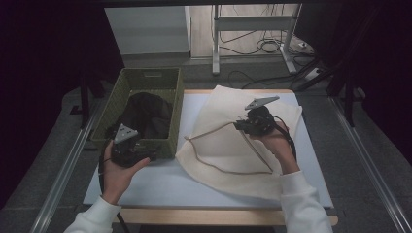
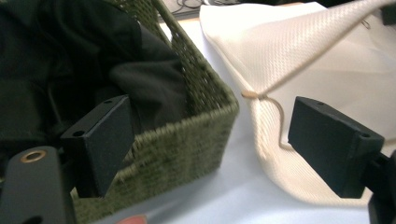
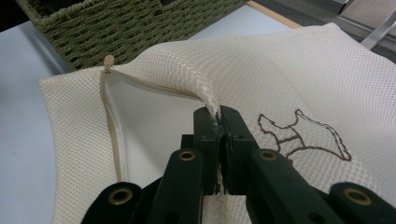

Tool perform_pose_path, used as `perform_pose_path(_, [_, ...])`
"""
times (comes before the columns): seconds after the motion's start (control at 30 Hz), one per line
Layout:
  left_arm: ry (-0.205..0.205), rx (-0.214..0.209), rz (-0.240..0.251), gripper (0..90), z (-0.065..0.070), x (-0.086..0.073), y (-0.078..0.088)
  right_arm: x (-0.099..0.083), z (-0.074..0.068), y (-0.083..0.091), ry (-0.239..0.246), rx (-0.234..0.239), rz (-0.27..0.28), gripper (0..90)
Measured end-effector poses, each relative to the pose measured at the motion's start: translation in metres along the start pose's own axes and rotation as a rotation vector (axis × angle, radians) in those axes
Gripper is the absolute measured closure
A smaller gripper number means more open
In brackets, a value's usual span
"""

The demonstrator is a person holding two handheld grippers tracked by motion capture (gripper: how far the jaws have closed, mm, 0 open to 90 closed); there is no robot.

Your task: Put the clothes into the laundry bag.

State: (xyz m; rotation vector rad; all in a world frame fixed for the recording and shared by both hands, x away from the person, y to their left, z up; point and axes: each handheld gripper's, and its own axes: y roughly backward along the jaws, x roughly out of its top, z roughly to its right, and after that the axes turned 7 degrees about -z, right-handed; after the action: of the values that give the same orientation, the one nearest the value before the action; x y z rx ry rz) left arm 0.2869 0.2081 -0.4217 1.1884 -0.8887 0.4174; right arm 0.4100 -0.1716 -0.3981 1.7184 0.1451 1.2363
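Embroidery (image 3: 303, 135) on the mesh bag (image 3: 289, 70) forms an outline, no readable letters.

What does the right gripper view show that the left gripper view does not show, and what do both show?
The right gripper view alone shows the right gripper shut on a raised fold of the cream mesh laundry bag, and a brown embroidered outline figure on the bag.

The left gripper view alone shows the left gripper with jaws wide apart and nothing between them, and dark black clothing inside the basket.

Both show the green woven basket, the bag with its beige zipper, and the pale table surface.
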Motion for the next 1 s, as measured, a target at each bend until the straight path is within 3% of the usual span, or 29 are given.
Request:
perform_pose_path(0.37, [0.066, -0.004, -0.048, 11.7, -0.024, 0.035, -0.025, 0.0, 0.0, -0.002, 0.004, 0.0, -0.002, 85.8])
perform_pose_path(0.77, [0.128, 0.003, -0.084, 11.0, -0.042, 0.054, -0.048, 0.0, -0.001, -0.002, 0.006, -0.001, -0.002, 85.8])
perform_pose_path(1.0, [0.131, 0.019, -0.111, 9.9, -0.046, 0.06, -0.056, 0.0, -0.001, -0.003, 0.005, 0.004, -0.004, 85.9])
